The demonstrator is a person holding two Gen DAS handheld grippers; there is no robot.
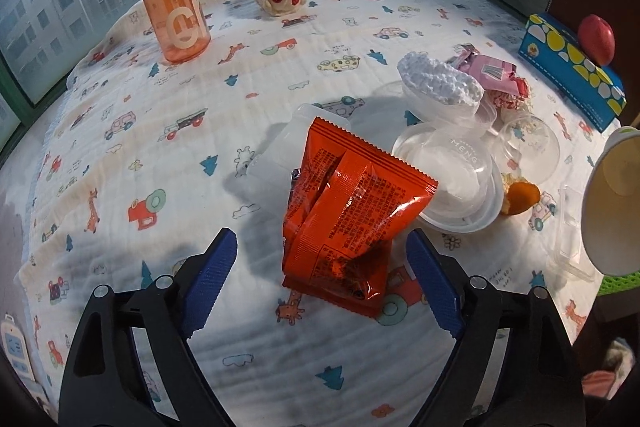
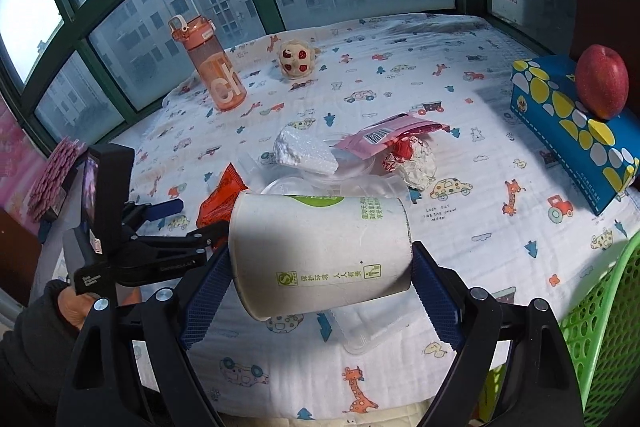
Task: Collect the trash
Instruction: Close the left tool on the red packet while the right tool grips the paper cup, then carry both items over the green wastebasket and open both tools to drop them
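Right gripper (image 2: 320, 267): blue pads clamped on a white paper cup (image 2: 320, 251) lying sideways between them, lifted off the cloth.
Left gripper (image 1: 322, 281): fingers apart – the orange snack wrapper (image 1: 348, 203) stands between them, untouched.
Trash pile: foam chunk (image 1: 438, 83), clear plastic lids (image 1: 448, 167), pink wrapper (image 1: 490, 69) beyond the orange one.
Green basket (image 2: 600, 327): at the right edge – beside the cup.
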